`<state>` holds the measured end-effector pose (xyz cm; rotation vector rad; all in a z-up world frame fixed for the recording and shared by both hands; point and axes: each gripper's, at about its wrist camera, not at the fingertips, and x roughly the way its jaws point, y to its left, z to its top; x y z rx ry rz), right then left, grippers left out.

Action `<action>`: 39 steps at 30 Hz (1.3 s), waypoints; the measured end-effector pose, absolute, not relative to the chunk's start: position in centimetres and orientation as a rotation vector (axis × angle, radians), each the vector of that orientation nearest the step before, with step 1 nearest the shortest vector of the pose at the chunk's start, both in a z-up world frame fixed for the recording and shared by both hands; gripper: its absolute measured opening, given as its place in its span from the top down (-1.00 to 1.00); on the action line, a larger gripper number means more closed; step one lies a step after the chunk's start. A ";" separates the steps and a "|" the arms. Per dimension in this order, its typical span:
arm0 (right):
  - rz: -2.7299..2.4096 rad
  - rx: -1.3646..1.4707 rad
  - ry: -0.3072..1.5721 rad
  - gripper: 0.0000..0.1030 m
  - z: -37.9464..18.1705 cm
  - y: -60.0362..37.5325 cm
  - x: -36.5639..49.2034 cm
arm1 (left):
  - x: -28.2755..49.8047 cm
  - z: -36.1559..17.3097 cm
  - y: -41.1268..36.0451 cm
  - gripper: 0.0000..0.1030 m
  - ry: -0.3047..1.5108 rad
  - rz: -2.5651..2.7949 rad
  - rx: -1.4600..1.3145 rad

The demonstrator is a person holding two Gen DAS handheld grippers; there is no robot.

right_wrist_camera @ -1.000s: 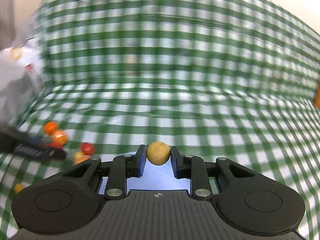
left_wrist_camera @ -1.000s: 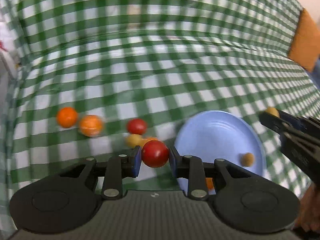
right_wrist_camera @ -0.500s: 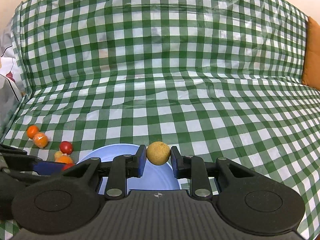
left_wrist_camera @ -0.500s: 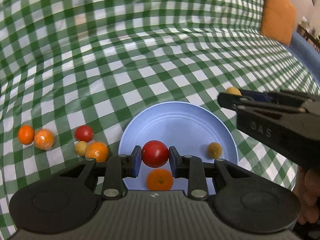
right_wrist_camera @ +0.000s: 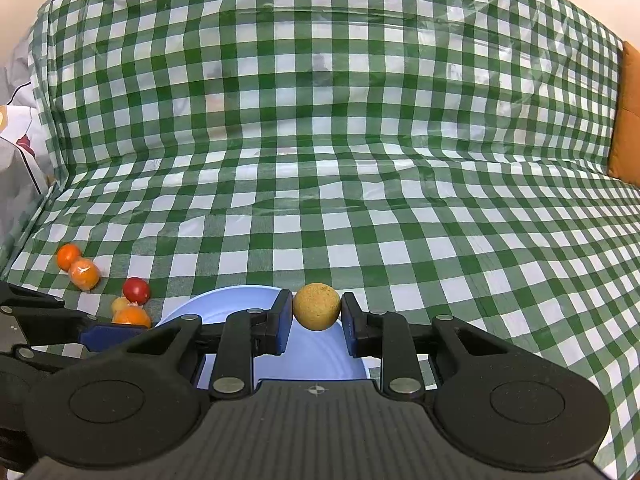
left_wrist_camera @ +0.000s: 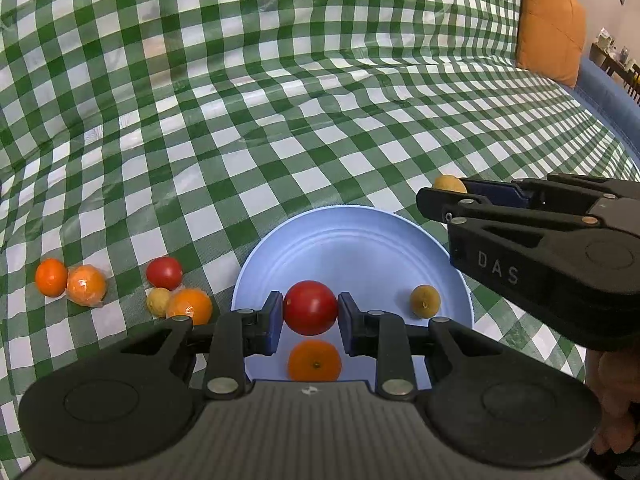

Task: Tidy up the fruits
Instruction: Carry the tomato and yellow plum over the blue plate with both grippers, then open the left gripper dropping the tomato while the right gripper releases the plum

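Both claws have swung in over the blue plate (left_wrist_camera: 460,280) since a second ago: left claw (left_wrist_camera: 310,312) clamped on a red fruit (left_wrist_camera: 310,307), right claw (right_wrist_camera: 316,314) clamped on a tan fruit (right_wrist_camera: 317,306), both held above the plate and looking ready to drop, five fruits left on the checked cloth (left_wrist_camera: 280,140)
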<state>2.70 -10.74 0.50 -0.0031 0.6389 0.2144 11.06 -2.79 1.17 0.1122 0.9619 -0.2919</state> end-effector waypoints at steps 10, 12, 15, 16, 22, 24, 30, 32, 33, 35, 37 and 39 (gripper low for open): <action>0.232 -0.011 0.644 0.47 0.6 -10.9 3.3 | 11.1 1.3 -2.8 0.38 0.961 -0.291 0.108; 0.234 -0.012 0.644 0.47 0.6 -10.9 3.3 | 11.1 1.3 -2.8 0.38 0.961 -0.291 0.108; 0.235 -0.011 0.646 0.47 0.5 -11.0 3.4 | 11.1 1.3 -2.8 0.38 0.961 -0.291 0.108; 0.236 -0.011 0.646 0.47 0.6 -11.0 3.5 | 11.1 1.3 -2.8 0.38 0.960 -0.291 0.107; 0.242 -0.014 0.647 0.47 0.6 -11.0 3.4 | 11.1 1.3 -2.8 0.38 0.960 -0.290 0.107; 0.245 -0.015 0.648 0.47 0.6 -10.9 3.5 | 11.1 1.3 -2.8 0.38 0.960 -0.290 0.107; 0.255 -0.021 0.650 0.46 0.5 -10.8 3.4 | 11.0 1.6 -2.9 0.36 0.953 -0.294 0.099; 0.255 -0.024 0.649 0.45 0.5 -10.8 3.4 | 11.0 1.7 -2.8 0.36 0.951 -0.294 0.094; 0.254 -0.023 0.649 0.43 0.6 -10.8 3.4 | 11.0 1.7 -2.8 0.36 0.952 -0.292 0.095; 0.254 -0.023 0.649 0.36 0.6 -10.8 3.4 | 11.0 1.6 -2.8 0.36 0.954 -0.290 0.099; 0.254 -0.025 0.647 0.31 0.5 -10.8 3.4 | 11.0 1.6 -2.8 0.36 0.954 -0.290 0.099; 0.255 -0.027 0.647 0.30 0.5 -10.8 3.4 | 11.0 1.6 -2.8 0.35 0.953 -0.290 0.098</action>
